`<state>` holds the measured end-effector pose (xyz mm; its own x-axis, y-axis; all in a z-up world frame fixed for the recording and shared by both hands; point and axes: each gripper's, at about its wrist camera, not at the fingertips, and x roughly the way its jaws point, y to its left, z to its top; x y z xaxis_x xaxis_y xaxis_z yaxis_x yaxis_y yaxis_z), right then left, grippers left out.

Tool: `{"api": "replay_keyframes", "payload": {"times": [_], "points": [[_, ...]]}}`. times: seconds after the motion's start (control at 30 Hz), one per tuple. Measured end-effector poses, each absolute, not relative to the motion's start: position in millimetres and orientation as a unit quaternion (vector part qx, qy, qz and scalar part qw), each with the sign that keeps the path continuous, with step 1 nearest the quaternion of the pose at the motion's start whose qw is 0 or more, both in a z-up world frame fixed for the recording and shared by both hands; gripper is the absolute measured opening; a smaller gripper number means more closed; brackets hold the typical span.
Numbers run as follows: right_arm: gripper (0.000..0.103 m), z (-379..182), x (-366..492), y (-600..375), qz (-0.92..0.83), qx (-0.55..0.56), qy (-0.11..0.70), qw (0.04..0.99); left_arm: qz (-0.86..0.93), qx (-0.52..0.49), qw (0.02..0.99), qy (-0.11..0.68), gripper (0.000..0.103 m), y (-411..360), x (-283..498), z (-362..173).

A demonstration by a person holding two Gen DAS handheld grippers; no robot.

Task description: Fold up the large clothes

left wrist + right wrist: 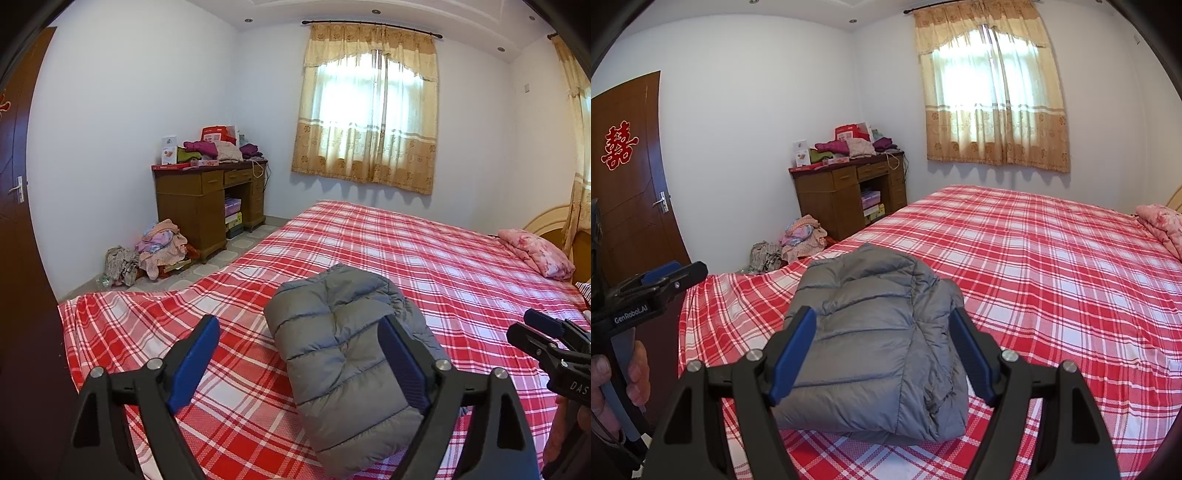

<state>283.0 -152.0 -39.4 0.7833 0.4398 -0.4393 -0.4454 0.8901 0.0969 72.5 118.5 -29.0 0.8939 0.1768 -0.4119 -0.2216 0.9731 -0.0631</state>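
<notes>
Grey quilted puffer jacket [343,354] folded into compact bundle on red plaid bedsheet [461,258]; left gripper [299,362] spread wide, empty. From right wrist: right gripper [882,354] likewise parted, gripping nothing, above jacket. Fold apparently complete.

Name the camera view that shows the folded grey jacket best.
The right wrist view: the grey jacket lies nearly whole and centred on the bed. In the left wrist view the jacket sits off-centre, partly hidden by a tool finger.
</notes>
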Motion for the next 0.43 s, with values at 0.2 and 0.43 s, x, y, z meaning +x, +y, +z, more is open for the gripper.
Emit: {"api": "replay_keyframes", "payload": {"times": [0.2, 0.43], "points": [[0.077, -40.6, 281.8, -150.2, 0.237, -0.007, 0.232, 0.944, 0.104, -0.041, 0.973, 0.200, 0.093, 115.9, 70.5, -30.0], [0.078, -42.9, 280.8, -148.9, 0.239, -0.007, 0.235, 0.942, 0.100, -0.033, 0.977, 0.187, 0.093, 113.9, 67.3, -29.9]]}}
